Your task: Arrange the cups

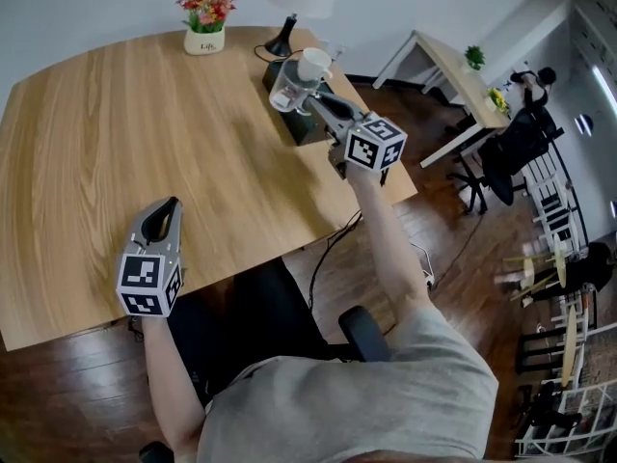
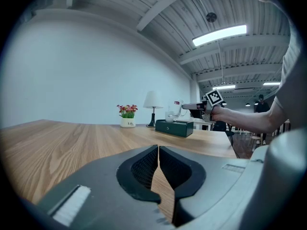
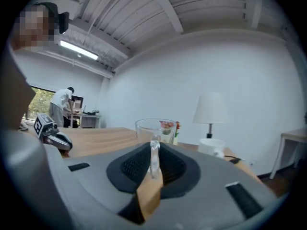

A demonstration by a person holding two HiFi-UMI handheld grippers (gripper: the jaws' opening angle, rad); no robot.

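Observation:
A clear glass cup (image 1: 287, 87) hangs in the air over the dark green box (image 1: 310, 128) at the table's far right. My right gripper (image 1: 310, 97) is shut on its handle. In the right gripper view the glass handle (image 3: 154, 153) stands pinched between the pads, with the cup's bowl (image 3: 154, 130) just beyond. Beside the glass cup, a white cup (image 1: 313, 64) rests on the box and also shows as the white cup (image 3: 211, 146) in the right gripper view. My left gripper (image 1: 172, 204) lies low at the table's near left, shut and empty (image 2: 159, 164).
A potted flower (image 1: 204, 39) and a lamp (image 1: 281, 39) stand at the table's far edge. The table's right edge (image 1: 410, 189) is close to my right arm. Chairs and a white desk (image 1: 453, 70) stand beyond on the right.

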